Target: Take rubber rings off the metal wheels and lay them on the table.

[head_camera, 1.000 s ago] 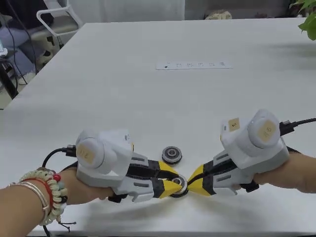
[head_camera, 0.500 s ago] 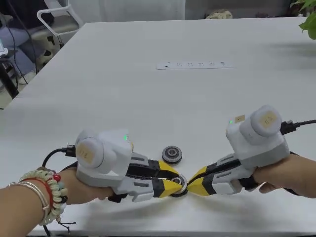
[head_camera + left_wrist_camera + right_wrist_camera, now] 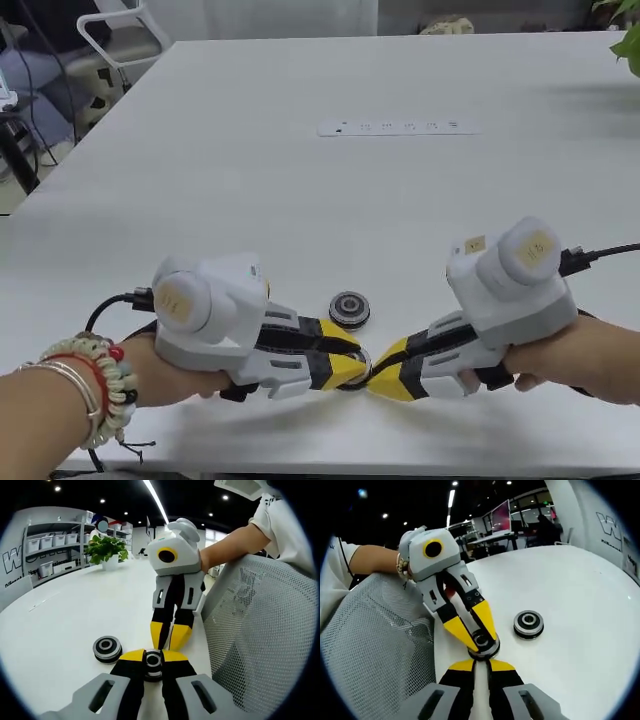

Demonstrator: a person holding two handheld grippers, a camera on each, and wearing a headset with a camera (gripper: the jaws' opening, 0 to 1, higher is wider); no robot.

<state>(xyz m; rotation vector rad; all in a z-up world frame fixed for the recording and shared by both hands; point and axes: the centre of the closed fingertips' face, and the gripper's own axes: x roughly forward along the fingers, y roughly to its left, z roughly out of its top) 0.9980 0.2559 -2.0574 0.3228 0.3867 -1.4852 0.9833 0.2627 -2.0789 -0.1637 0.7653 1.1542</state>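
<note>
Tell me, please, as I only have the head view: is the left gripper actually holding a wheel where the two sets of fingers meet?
Observer: Yes. In the left gripper view, the left gripper is closed on a wheel, one finger on each side.
Operator: Is its rubber ring on?
Observer: A black rubber ring shows around it there.
Operator: And the right gripper?
Observer: In its own view the right gripper is nearly shut, tips against the wheel's near rim. Whether it pinches the ring, I cannot tell.
</note>
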